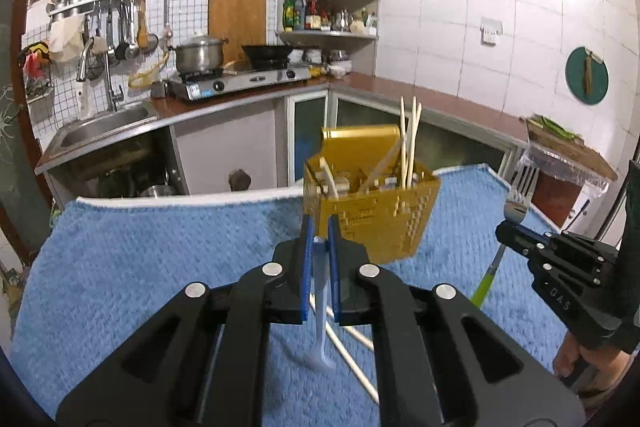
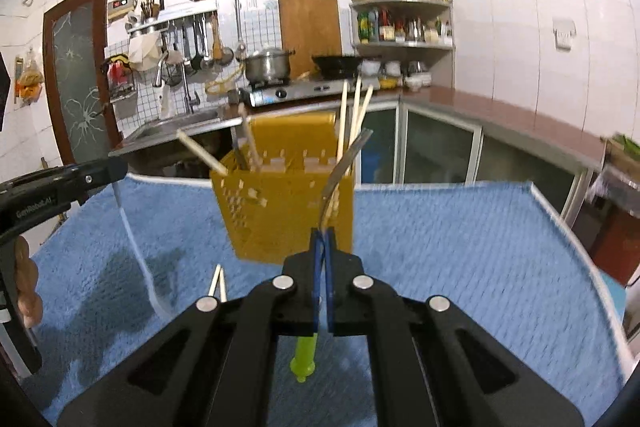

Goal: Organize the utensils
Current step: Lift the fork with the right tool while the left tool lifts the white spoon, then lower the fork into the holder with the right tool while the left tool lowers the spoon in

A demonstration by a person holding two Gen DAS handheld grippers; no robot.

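A yellow perforated utensil caddy (image 1: 370, 205) (image 2: 286, 205) stands on the blue towel (image 1: 160, 259) (image 2: 460, 247) and holds several chopsticks (image 1: 410, 143) (image 2: 354, 115). My left gripper (image 1: 320, 233) is shut on a white plastic utensil (image 1: 321, 307), held above the towel in front of the caddy; it also shows in the right wrist view (image 2: 136, 251). My right gripper (image 2: 325, 231) is shut on a fork with a green handle (image 2: 305, 357); its metal head (image 1: 520, 187) points up, to the right of the caddy. A pair of chopsticks (image 1: 352, 355) (image 2: 218, 285) lies on the towel.
Behind the towel runs an L-shaped kitchen counter (image 1: 440, 99) with a sink (image 1: 104, 125), a gas stove (image 1: 240, 81), a pot (image 1: 199, 53) and a wok (image 1: 266, 53). A chopping board with greens (image 1: 568, 143) sits at the right.
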